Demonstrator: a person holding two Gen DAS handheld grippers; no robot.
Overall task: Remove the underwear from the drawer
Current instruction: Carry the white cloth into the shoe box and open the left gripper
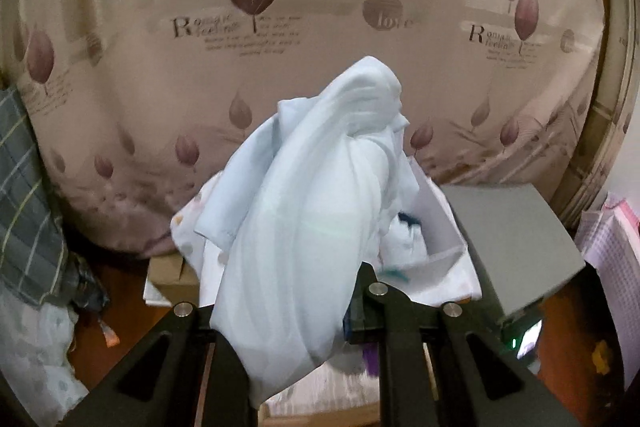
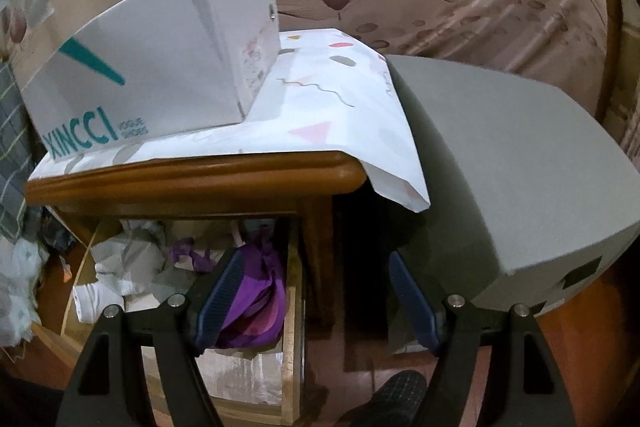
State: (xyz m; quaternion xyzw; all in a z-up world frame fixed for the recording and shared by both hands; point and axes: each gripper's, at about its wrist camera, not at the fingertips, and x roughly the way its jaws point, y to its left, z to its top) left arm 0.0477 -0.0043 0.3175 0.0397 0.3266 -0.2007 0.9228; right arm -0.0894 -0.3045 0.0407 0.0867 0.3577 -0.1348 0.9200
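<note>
One pale-blue underwear [image 1: 304,211] clamped in left gripper [image 1: 320,307]

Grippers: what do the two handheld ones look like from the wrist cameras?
Both are matte black, with angular arms pierced by triangular cut-outs and silver round pivot pins. The right gripper has dark blue ribbed pads. The left gripper shows a blue pad edge only. No cables, markings or sleeves show.
</note>
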